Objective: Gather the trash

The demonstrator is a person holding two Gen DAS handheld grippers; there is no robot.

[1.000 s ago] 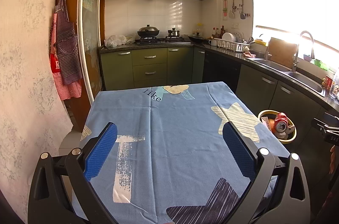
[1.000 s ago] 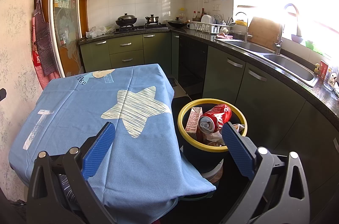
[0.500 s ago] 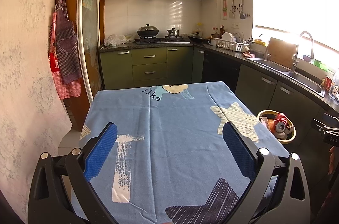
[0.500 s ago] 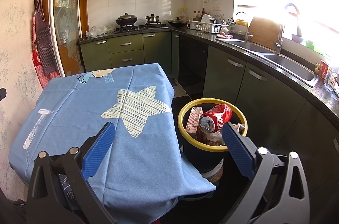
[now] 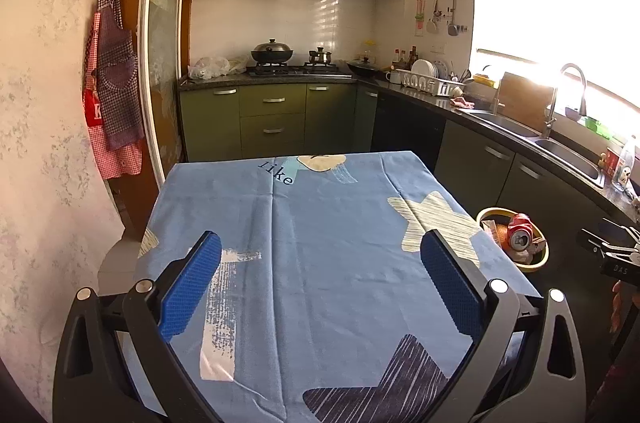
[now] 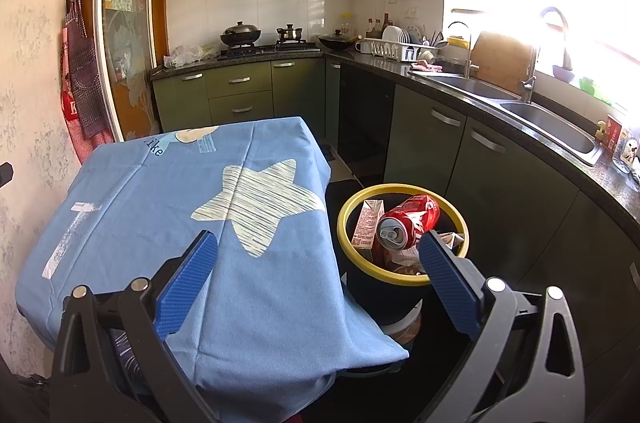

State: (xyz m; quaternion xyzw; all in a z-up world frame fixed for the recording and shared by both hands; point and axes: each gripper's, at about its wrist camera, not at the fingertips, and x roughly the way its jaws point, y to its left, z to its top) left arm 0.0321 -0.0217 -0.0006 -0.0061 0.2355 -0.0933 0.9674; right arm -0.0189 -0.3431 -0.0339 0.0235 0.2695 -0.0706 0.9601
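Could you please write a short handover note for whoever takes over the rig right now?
Left gripper: open, holding nothing, above the blue tablecloth.
Right gripper: open, holding nothing, over the table's right edge, facing the yellow-rimmed bin.
Trash: a red soda can, a small carton and crumpled paper lie inside the bin, which stands on the floor beside the table.
Done: no trash shows on the visible tablecloth.
Left: nothing obvious; the near table edge is hidden by the fingers, so check there and on the floor before stopping.
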